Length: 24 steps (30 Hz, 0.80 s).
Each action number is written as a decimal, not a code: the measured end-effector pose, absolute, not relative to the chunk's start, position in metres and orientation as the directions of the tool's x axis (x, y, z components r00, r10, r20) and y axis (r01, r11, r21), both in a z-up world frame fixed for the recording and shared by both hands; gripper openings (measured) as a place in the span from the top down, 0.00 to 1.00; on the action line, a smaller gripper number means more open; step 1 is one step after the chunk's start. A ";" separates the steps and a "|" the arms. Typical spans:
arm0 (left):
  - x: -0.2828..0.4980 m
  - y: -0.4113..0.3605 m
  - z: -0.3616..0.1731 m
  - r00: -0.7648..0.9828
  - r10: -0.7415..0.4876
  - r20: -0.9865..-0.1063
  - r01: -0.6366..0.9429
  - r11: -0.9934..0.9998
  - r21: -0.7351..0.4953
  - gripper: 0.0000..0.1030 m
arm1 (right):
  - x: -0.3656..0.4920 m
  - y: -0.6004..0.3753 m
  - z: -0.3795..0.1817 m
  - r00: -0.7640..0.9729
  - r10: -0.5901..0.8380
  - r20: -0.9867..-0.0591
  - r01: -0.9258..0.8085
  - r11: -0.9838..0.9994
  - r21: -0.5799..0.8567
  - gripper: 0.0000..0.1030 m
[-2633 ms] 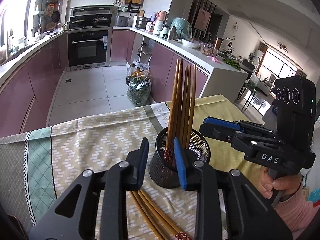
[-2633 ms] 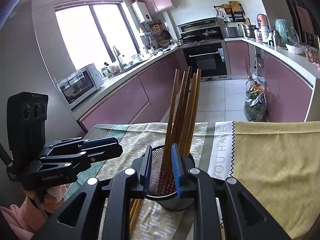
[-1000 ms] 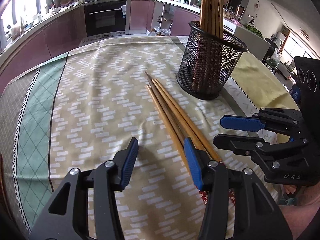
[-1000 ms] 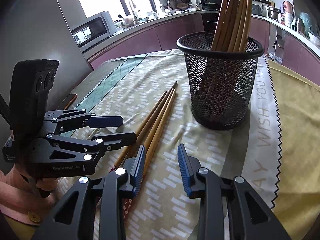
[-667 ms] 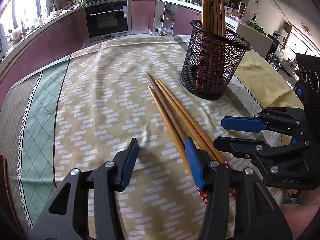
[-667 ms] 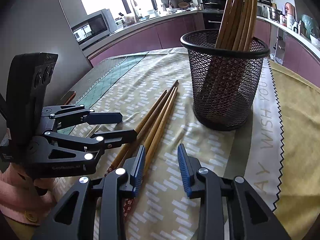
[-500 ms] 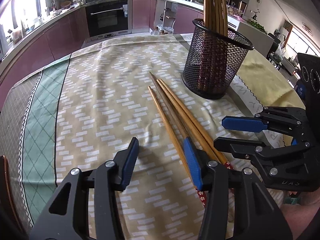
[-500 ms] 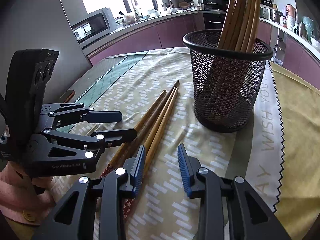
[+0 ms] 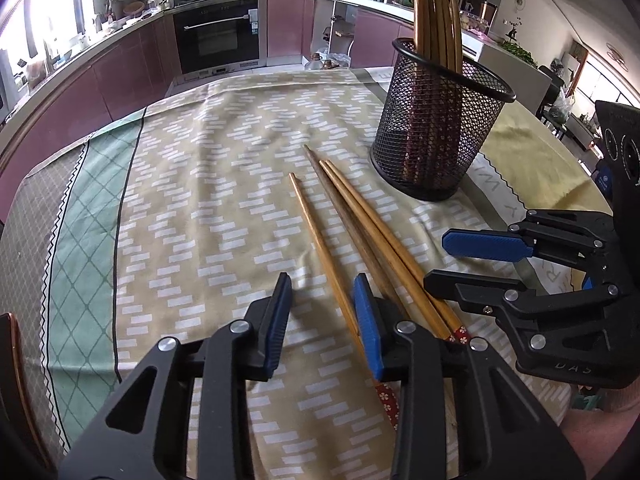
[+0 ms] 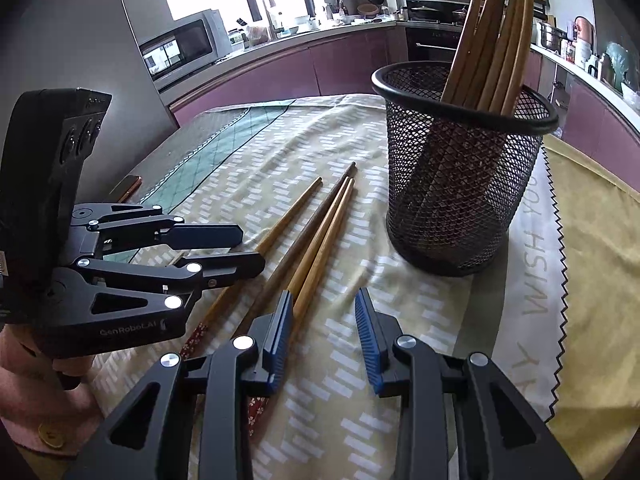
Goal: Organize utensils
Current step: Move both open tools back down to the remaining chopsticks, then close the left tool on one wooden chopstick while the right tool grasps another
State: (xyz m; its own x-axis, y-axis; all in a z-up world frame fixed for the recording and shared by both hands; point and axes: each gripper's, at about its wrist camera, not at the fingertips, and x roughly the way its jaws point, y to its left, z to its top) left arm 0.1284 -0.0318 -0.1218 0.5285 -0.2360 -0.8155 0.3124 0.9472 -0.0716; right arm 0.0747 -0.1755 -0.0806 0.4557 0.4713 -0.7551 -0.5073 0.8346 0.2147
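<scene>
Three wooden chopsticks (image 9: 352, 220) lie side by side on the patterned tablecloth (image 9: 208, 200), also in the right wrist view (image 10: 312, 236). A black mesh holder (image 9: 436, 128) with several chopsticks upright in it stands beyond them, also in the right wrist view (image 10: 460, 168). My left gripper (image 9: 322, 320) is open and empty, low over the thick ends of the chopsticks; it shows in the right wrist view (image 10: 236, 248). My right gripper (image 10: 322, 336) is open and empty beside the rightmost chopstick; it shows in the left wrist view (image 9: 472, 260).
A yellow cloth (image 10: 592, 240) with printed letters covers the table's right side. A thin dark object (image 10: 128, 186) lies near the left table edge. Kitchen counters and an oven (image 9: 220, 36) stand beyond the table.
Both grippers came down and back from around the holder to low over the table. In the last second they edged closer to the lying chopsticks. Both stayed open.
</scene>
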 end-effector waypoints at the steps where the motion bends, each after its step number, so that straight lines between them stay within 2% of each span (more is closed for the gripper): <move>1: 0.128 -0.032 -0.122 0.528 -0.236 -0.816 0.313 0.947 -0.072 0.69 | 0.075 -0.174 -0.081 0.454 0.468 -0.758 -0.508 0.835 0.211 0.70; 14: 0.136 -0.033 -0.122 0.526 -0.247 -0.814 0.312 0.946 -0.086 0.73 | 0.086 -0.161 -0.083 0.472 0.413 -0.779 -0.496 0.855 0.153 0.74; 24: 0.143 -0.038 -0.123 0.531 -0.251 -0.810 0.309 0.947 -0.090 0.73 | 0.097 -0.164 -0.086 0.475 0.422 -0.773 -0.451 0.870 0.198 0.90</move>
State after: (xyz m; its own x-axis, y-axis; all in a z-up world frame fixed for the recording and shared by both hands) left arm 0.1427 -0.0375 -0.1227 0.5306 -0.2505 -0.8097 0.3092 0.9467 -0.0903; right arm 0.0971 -0.1639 -0.0864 0.4745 0.4216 -0.7727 -0.4514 0.8702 0.1976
